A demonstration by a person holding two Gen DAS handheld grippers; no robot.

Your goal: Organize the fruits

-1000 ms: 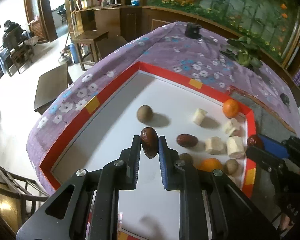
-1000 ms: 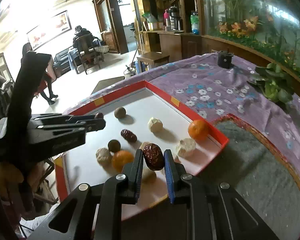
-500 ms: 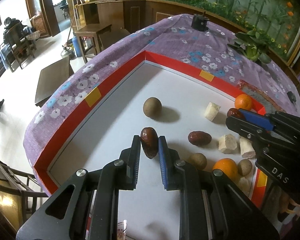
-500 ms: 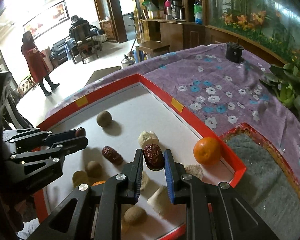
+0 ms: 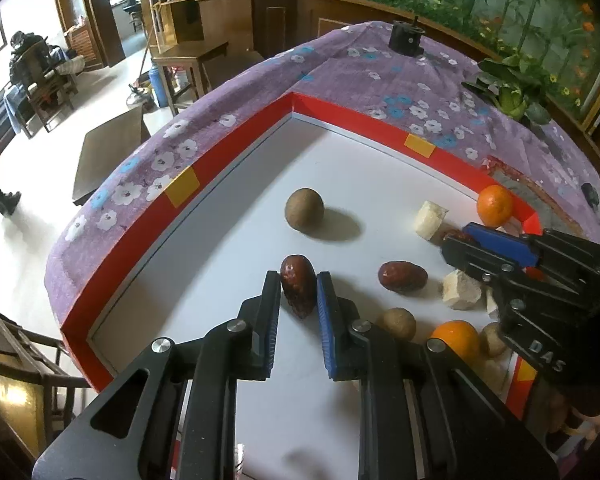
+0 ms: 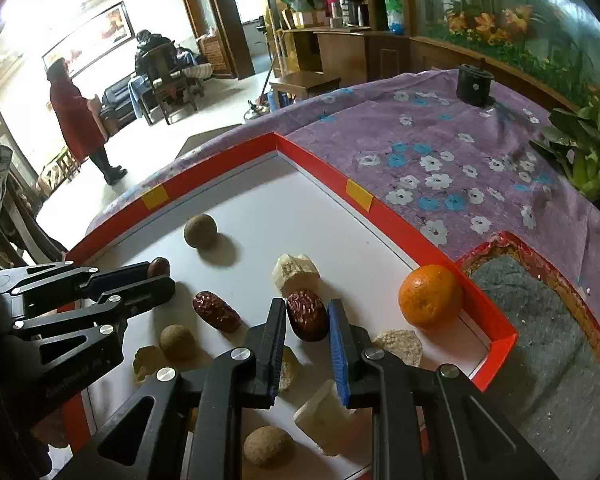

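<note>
Purple flowered cloth point(image 5: 400, 80) covers the table under a white tray with a red rim point(image 5: 236, 148). My left gripper point(image 5: 299, 280) is clamped on a smooth dark red jujube point(image 5: 298, 285) above the tray's floor. My right gripper point(image 6: 307, 312) pinches a wrinkled red jujube point(image 6: 307, 314) over the cluster of pale chunks. A third jujube point(image 5: 402, 276) lies loose between them, a round brown fruit point(image 5: 304, 212) sits farther back, and an orange mandarin point(image 6: 430, 296) touches the rim.

Pale floor point(image 6: 220, 96), wooden cabinets point(image 6: 352, 52), bright light from left
</note>
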